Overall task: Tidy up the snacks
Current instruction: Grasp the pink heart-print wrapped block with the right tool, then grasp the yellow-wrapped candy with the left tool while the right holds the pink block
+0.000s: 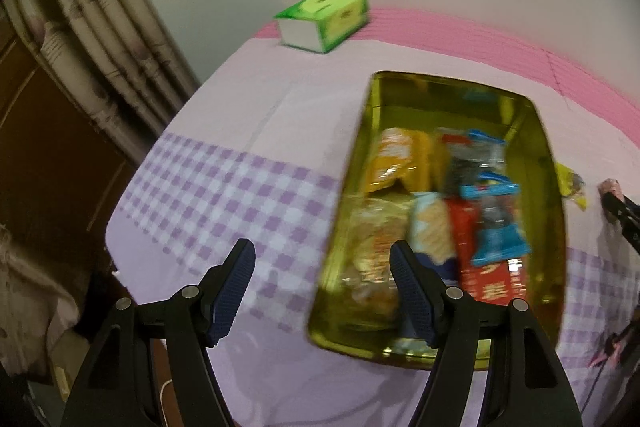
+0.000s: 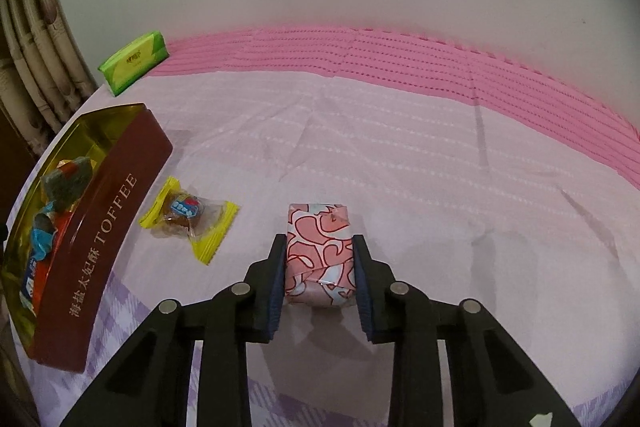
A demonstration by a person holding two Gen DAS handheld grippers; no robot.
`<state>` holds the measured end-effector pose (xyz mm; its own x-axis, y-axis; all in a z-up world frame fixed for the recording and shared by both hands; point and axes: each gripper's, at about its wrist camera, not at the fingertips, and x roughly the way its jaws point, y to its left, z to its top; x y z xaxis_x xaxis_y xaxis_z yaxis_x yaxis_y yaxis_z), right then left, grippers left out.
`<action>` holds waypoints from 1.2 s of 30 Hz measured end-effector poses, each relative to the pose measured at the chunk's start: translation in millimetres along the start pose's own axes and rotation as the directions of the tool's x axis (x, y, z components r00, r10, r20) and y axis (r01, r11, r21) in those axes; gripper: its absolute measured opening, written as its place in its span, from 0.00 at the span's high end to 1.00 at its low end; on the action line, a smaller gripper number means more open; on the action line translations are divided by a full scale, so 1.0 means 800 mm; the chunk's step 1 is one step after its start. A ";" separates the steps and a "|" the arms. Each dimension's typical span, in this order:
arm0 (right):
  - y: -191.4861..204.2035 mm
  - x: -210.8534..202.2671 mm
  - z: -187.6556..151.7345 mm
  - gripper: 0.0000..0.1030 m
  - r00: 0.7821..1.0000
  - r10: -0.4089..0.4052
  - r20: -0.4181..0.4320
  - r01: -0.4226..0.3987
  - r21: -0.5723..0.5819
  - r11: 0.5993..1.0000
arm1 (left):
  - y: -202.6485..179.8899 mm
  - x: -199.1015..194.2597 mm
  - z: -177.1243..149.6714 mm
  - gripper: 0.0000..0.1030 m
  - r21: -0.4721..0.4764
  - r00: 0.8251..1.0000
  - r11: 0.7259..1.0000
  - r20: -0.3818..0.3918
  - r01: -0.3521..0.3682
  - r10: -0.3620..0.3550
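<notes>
A gold-lined toffee tin (image 1: 362,163) holds several wrapped snacks: orange, blue, red and pale packets. My left gripper (image 1: 322,259) is open and empty, hovering above the tin's near left edge. In the right wrist view the tin (image 2: 108,211) shows its brown side at the left. My right gripper (image 2: 320,255) is shut on a pink heart-patterned snack block (image 2: 320,251) resting on the cloth. A yellow-wrapped sweet (image 2: 188,219) lies between the tin and the block; it also shows at the tin's right in the left wrist view (image 1: 570,183).
A green tissue pack (image 1: 324,21) sits at the far left of the table, also in the right wrist view (image 2: 134,63). The lilac checked cloth (image 1: 224,195) meets a pink mat (image 2: 400,59) by the wall. Curtains (image 1: 100,39) hang left of the table's left edge.
</notes>
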<state>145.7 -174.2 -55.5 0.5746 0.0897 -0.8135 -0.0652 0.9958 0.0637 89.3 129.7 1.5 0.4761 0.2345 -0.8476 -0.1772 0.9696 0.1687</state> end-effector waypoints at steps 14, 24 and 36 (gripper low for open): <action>-0.107 -0.033 -0.028 0.73 0.987 -0.160 0.016 0.157 0.112 0.981 | -0.145 -0.032 0.030 0.32 0.209 0.987 0.966 0.018 0.152 -0.159; -0.171 -0.049 -0.045 0.73 0.977 -0.214 0.007 0.209 0.178 0.961 | -0.225 -0.034 0.055 0.32 0.299 0.973 0.928 -0.003 0.222 -0.232; -0.173 -0.050 -0.054 0.72 0.977 -0.211 0.033 0.202 0.191 0.961 | -0.261 0.005 0.085 0.32 0.226 0.926 0.906 -0.212 0.357 -0.312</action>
<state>96.6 -316.5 -56.3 0.6018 -0.1224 -0.7892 0.2087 0.9780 0.0074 186.4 -67.2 -2.9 0.3137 -0.1001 -0.9442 0.2044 0.9782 -0.0358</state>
